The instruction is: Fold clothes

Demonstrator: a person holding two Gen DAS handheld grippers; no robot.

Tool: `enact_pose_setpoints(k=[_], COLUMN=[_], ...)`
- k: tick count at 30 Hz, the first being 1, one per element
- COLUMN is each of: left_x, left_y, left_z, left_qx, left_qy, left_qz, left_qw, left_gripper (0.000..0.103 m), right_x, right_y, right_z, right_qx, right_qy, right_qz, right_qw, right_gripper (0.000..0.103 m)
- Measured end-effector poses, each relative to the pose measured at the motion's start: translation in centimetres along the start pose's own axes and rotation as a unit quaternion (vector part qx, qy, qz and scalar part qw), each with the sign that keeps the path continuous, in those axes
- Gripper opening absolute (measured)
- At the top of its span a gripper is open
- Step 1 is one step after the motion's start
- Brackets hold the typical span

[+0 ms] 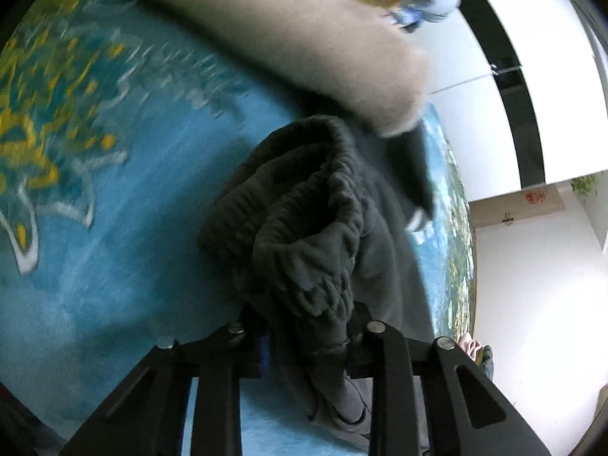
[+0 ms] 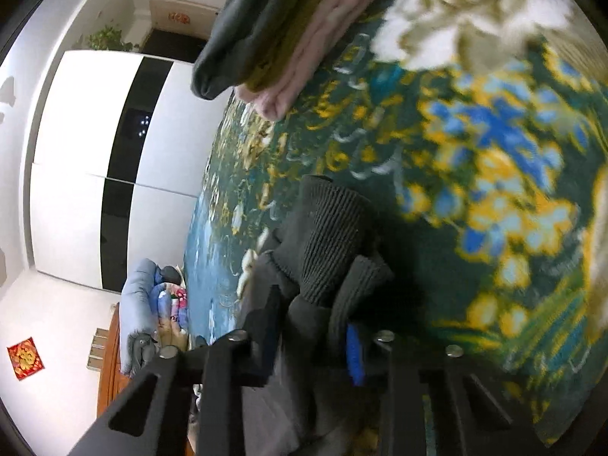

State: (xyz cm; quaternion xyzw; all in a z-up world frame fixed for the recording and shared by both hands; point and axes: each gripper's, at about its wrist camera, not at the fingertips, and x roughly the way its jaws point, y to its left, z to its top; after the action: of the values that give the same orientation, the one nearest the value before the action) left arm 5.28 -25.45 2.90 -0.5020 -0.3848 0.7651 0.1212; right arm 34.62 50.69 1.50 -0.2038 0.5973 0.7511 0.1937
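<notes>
The left gripper (image 1: 307,336) is clamped on the dark grey garment (image 1: 304,228); the right gripper (image 2: 313,336) is clamped on its ribbed cuff (image 2: 326,235), above the floral bedspread (image 2: 475,190).

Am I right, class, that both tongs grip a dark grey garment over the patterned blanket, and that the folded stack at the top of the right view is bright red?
Not quite: the folded stack is dark grey, olive and pink, not bright red; the right wrist view shows it. The rest stands: left tongs and right tongs each grip the dark grey garment over the patterned blanket.
</notes>
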Motion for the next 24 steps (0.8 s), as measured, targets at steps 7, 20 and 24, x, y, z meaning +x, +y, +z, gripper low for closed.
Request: enact_pose_setpoints(k=[7,20,24], left_x=[-5.8,-1.5,-2.2], left_y=[-3.1,4.5,5.0], left_z=[0.9,-0.5,-0.5], left_qx=[0.091,-0.002,-0.004], left_qy=[-0.065,0.021,0.020], left_qz=[-0.092,0.001,0.006], left_qw=[0.9895,0.9998,0.9998], left_gripper=[0.025,0.026,0.027], right_x=[-2.9,1.3,-0.2], right_y=[7.1,-1.0,5.4], right_z=[1.8,1.0,0.5], right_qx=[-0.095,-0.035,-0.134], right_qy=[-0.050,0.025,0.005], right_qz=[0.129,0.002,-0.030], right_qw=[0.986,0.999,0.991], right_gripper=[0.022,0.022,0.022])
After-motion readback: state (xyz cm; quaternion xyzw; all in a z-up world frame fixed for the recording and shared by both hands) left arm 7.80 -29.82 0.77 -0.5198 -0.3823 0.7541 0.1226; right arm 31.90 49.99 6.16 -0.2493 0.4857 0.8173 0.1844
